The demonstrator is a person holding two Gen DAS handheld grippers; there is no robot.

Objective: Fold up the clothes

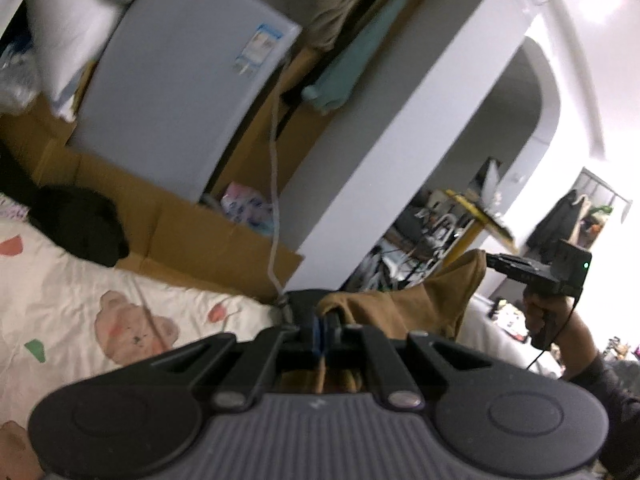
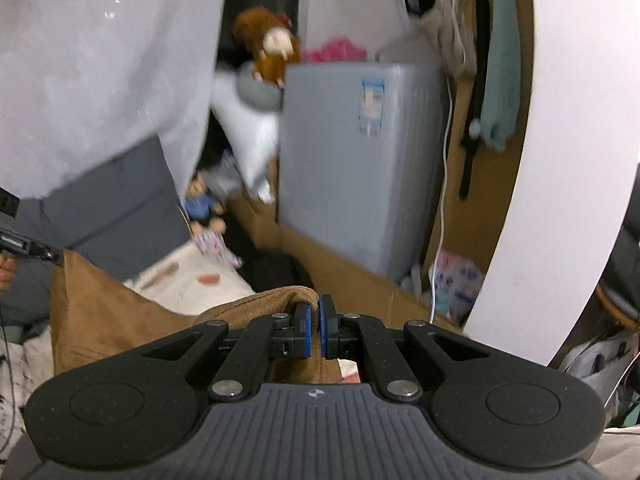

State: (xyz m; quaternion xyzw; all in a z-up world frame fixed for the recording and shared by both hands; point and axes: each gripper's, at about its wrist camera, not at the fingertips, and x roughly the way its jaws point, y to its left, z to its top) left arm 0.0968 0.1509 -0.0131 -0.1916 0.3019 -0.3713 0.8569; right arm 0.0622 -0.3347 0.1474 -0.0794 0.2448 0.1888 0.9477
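While aloft, brown garment (image 2: 120, 320) (tool-pinched)

Tan-brown soft fabric garment (image 1: 404, 308) held up off the bed.

It hangs stretched between two pinched points on its upper edge, one corner at each end, the cloth sagging in loose folds between them. The brown fabric looks thick and matte, with a seam line showing; its lower part drops out of sight.
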